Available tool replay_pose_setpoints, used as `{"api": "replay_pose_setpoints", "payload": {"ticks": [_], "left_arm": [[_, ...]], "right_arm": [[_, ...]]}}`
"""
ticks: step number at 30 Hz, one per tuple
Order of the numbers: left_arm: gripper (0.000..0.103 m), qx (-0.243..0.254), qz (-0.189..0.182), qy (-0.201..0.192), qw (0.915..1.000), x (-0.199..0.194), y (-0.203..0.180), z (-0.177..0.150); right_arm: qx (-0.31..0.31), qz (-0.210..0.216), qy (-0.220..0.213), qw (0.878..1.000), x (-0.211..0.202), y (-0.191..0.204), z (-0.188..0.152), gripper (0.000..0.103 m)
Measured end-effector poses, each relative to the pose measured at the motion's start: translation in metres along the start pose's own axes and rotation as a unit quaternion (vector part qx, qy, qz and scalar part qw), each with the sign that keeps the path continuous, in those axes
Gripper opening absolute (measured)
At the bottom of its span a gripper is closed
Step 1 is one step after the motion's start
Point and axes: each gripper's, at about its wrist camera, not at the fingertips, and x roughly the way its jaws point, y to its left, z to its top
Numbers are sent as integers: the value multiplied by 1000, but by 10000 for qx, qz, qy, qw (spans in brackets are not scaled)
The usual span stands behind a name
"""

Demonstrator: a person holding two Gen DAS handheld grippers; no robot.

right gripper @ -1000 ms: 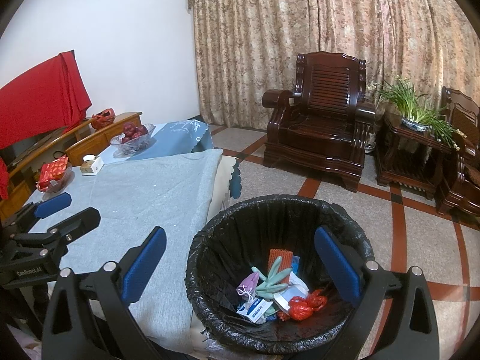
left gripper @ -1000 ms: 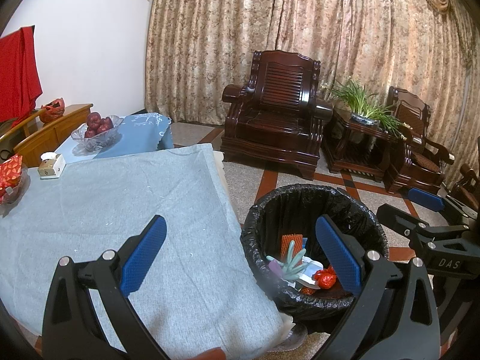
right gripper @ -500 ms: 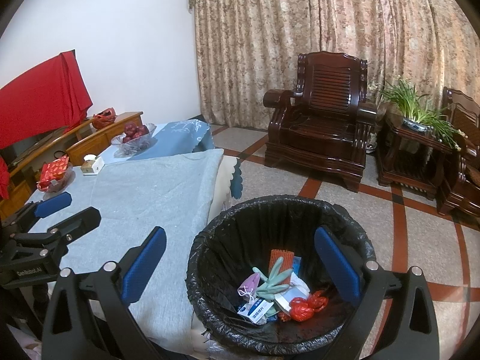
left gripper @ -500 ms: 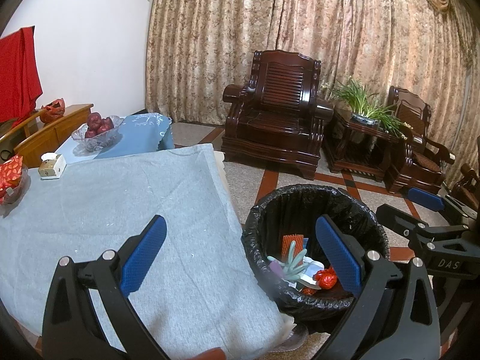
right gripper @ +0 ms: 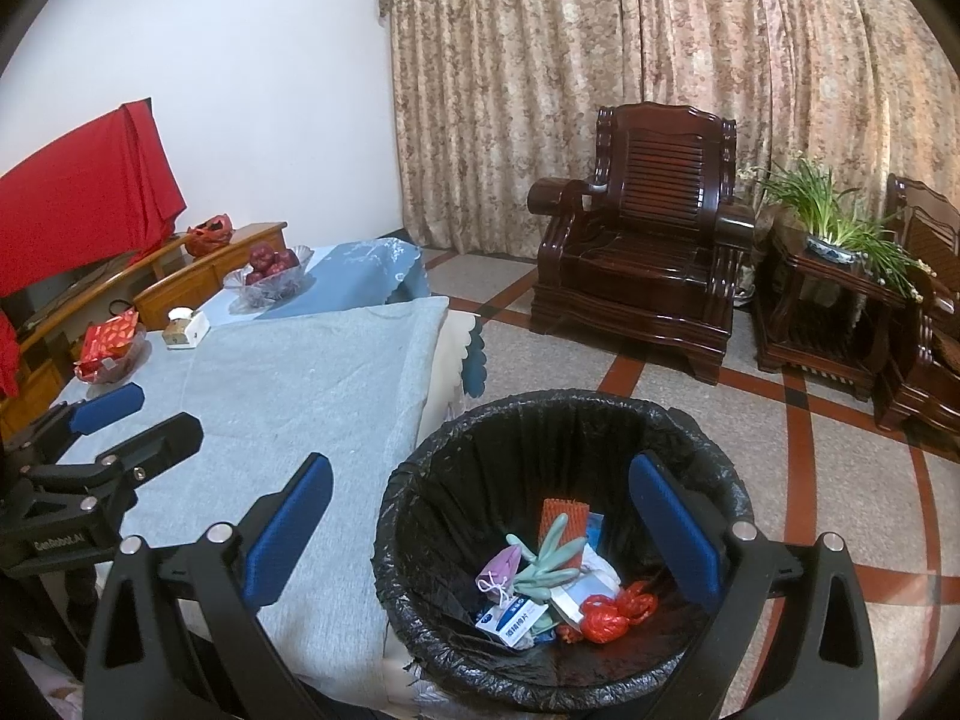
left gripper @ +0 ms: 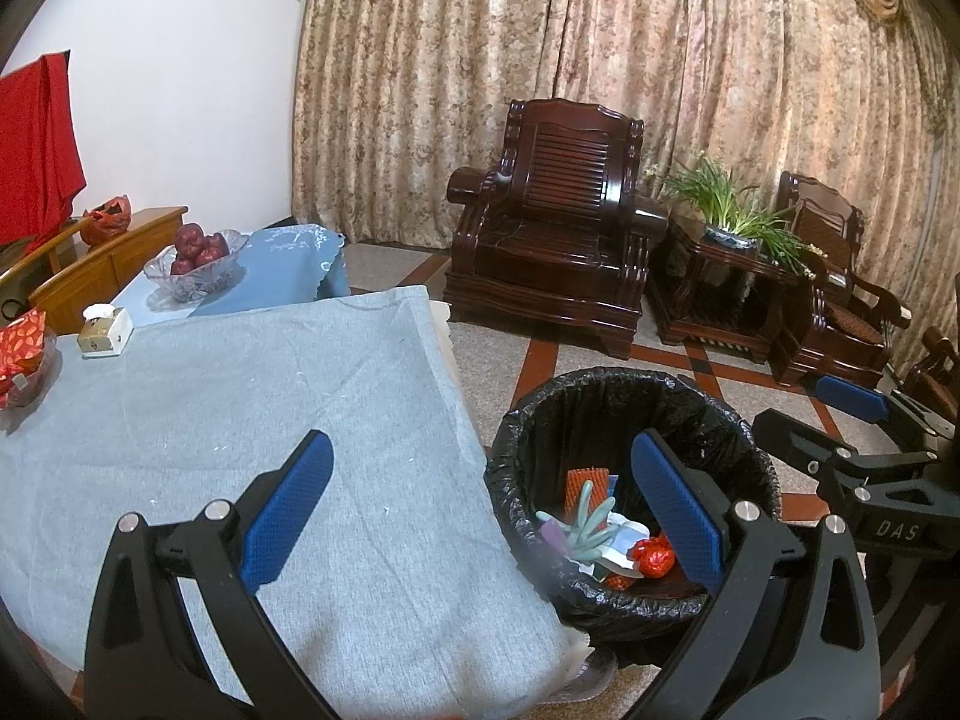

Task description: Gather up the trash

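A black-lined trash bin (right gripper: 600,420) stands on the floor beside the table; it also shows in the left wrist view (left gripper: 576,396). Inside lie an orange mesh sleeve (right gripper: 561,519), a green glove (right gripper: 549,558), a red bag (right gripper: 612,609), a small blue-white box (right gripper: 510,618) and a purple sachet (right gripper: 501,567). My right gripper (right gripper: 480,519) is open and empty above the bin's near rim. My left gripper (left gripper: 480,495) is open and empty over the table's right edge. Each gripper shows in the other's view, the right one (left gripper: 852,414) and the left one (right gripper: 108,414).
The table has a grey cloth (left gripper: 240,408). At its far end stand a glass bowl of red fruit (left gripper: 195,261), a small tissue box (left gripper: 105,330) and a dish of red packets (left gripper: 21,354). A dark wooden armchair (left gripper: 558,228) and a plant on a side table (left gripper: 726,210) stand beyond.
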Motion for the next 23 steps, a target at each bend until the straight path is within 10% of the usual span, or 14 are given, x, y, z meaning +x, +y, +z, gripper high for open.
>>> {"api": "replay_pose_setpoints", "payload": {"ticks": [23], "left_arm": [[97, 1, -3, -15, 10000, -1, 0, 1]], "right_arm": [[-61, -44, -126, 9999, 0, 4, 0, 97]]}}
